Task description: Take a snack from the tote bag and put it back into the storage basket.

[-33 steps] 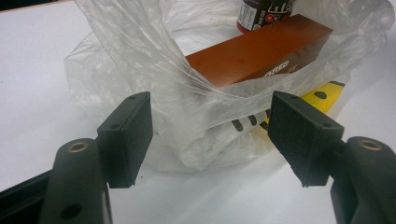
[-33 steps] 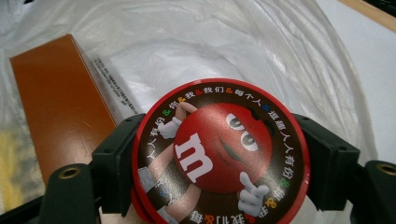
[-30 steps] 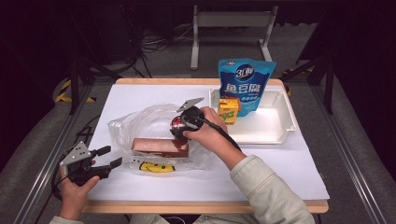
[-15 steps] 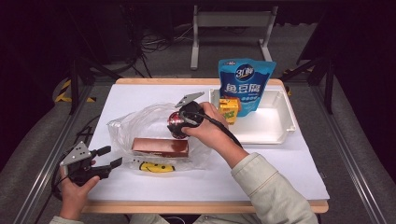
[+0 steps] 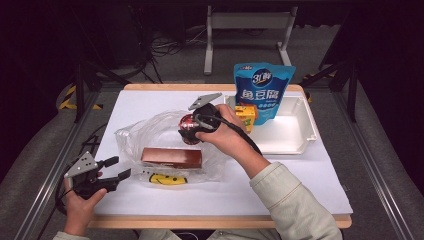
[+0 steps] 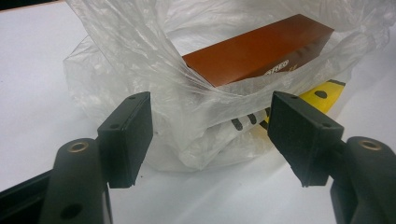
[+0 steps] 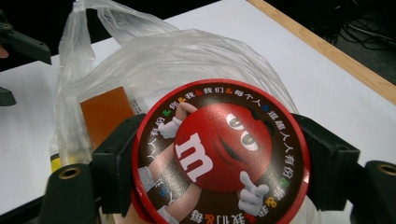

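My right fingers (image 7: 219,163) are clamped on the red candy tin (image 7: 219,154) over the plastic bag (image 5: 150,137); left fingers (image 6: 210,135) apart near it.

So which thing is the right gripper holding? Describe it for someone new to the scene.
On the white table lies a clear plastic bag. At its right edge the right gripper clamps a round red tin, the only round item, with a cartoon candy face, unlike the brown box beside it.
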`<state>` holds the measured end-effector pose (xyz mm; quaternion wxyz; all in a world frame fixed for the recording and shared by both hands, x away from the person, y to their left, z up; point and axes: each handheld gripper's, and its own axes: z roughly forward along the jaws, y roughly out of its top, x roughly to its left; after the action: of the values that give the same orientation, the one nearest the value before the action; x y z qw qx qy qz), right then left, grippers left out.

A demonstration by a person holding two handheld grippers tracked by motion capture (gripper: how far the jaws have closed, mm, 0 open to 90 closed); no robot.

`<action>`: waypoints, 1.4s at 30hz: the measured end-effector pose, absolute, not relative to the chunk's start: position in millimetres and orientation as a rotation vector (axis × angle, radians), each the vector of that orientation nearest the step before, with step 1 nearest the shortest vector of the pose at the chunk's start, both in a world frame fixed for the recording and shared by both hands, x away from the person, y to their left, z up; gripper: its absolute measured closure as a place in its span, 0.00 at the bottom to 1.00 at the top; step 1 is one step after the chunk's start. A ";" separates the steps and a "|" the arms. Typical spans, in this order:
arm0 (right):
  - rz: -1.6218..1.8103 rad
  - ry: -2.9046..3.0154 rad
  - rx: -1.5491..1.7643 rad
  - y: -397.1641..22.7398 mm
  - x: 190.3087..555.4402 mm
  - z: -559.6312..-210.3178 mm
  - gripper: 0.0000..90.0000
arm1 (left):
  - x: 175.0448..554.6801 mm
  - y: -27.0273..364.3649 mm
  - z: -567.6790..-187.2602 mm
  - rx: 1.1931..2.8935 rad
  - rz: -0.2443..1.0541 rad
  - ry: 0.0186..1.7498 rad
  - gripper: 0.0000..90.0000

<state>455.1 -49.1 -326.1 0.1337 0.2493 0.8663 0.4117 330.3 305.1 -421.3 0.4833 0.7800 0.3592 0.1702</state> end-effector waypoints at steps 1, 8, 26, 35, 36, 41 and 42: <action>1.194 2.513 0.713 -49.2 454.9 -325.3 0.29 | 330.2 305.0 -421.2 1.901 0.415 0.875 0.35; 1.206 2.514 0.674 -50.5 452.1 -318.2 0.29 | 330.4 305.2 -421.4 1.900 0.416 0.873 0.35; 1.192 2.476 0.705 -84.8 450.8 -303.6 0.29 | 331.5 304.3 -421.8 1.905 0.419 0.875 0.35; 1.165 2.451 0.727 -111.8 451.2 -298.4 0.29 | 333.6 302.9 -421.8 1.904 0.420 0.875 0.35; 1.160 2.447 0.728 -114.3 451.4 -298.0 0.29 | 333.8 302.9 -422.0 1.904 0.421 0.878 0.35; 1.148 2.437 0.749 -126.2 452.5 -297.8 0.29 | 334.4 303.0 -422.1 1.902 0.424 0.880 0.35; 1.146 2.433 0.754 -128.9 452.8 -297.5 0.29 | 334.5 303.0 -422.0 1.901 0.423 0.879 0.35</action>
<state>452.8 -128.9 -297.5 0.1733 0.2657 0.8580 0.4040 334.5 303.0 -422.0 0.4814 0.7798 0.3606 0.1735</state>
